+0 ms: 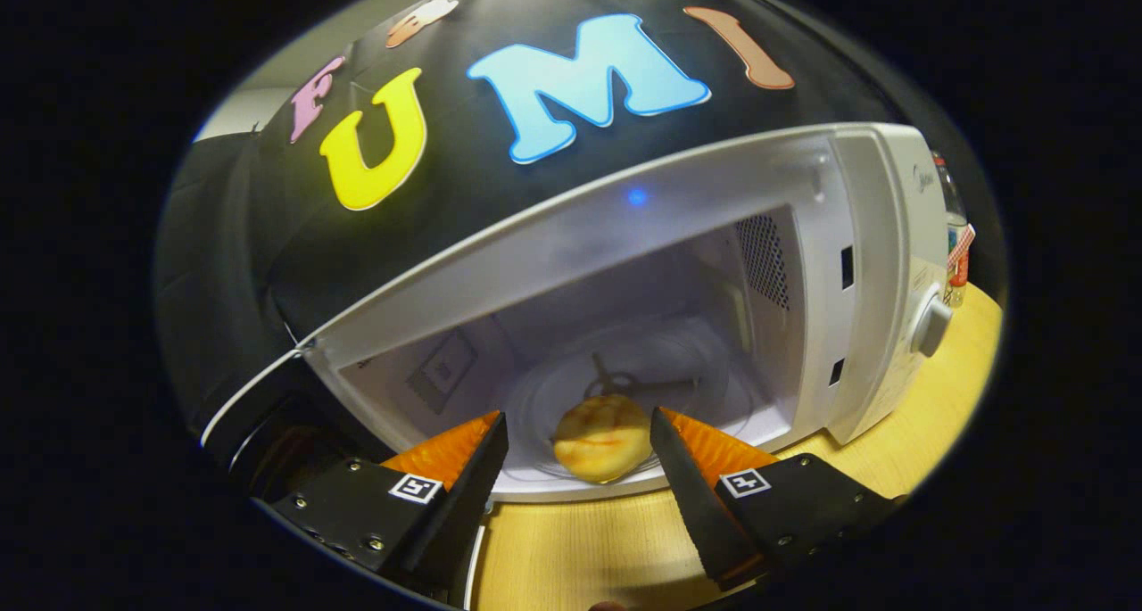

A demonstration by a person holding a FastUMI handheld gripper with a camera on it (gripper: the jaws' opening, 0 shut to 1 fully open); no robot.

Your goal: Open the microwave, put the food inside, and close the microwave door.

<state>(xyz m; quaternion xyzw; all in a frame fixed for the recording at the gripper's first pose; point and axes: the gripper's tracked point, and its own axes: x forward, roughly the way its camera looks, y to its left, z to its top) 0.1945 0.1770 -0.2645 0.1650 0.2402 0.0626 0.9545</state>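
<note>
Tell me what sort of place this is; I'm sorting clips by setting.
Probably a staged kitchen corner in a recording booth: a white microwave with its door open stands on a wooden table, a bun on its glass turntable, black cloth behind. The gripper is open, fingers either side of the bun.

table: pale wood (571,549), bare in front
bottle: clear (953,236), stood at the table's far right edge, label unreadable
</note>
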